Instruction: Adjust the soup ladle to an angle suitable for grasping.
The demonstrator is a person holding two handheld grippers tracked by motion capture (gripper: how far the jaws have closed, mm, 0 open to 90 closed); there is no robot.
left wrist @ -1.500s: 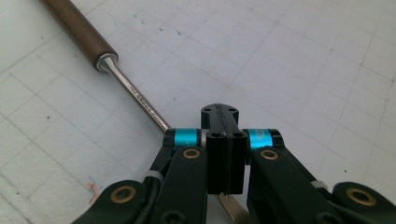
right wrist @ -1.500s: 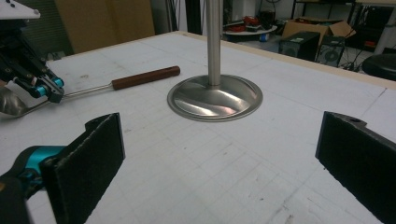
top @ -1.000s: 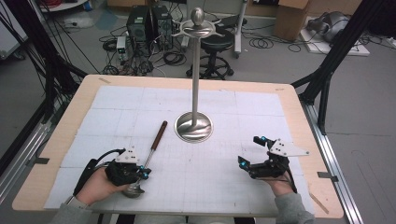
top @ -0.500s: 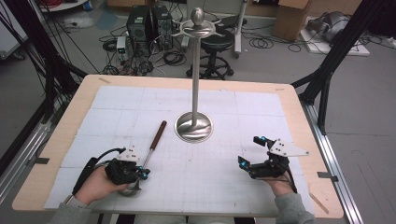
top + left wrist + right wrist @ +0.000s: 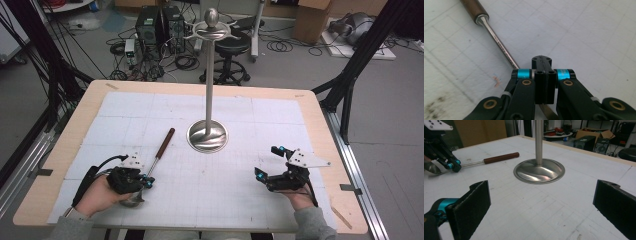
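A ladle with a brown wooden handle (image 5: 165,142) and a steel shaft (image 5: 499,41) lies on the white gridded mat, left of the stand. Its bowl (image 5: 132,200) sits near the front edge. My left gripper (image 5: 148,183) rests over the shaft just above the bowl, jaws pressed together (image 5: 541,60). The shaft runs underneath them, and I see nothing between the pads. My right gripper (image 5: 266,161) hovers low at the front right, wide open (image 5: 541,195) and empty, facing the stand's round base (image 5: 539,171).
A tall steel stand (image 5: 207,136) with hooked arms at its top (image 5: 212,31) rises from the middle of the mat. The wooden table edge (image 5: 320,125) frames the mat. Cables, computers and a stool lie on the floor beyond.
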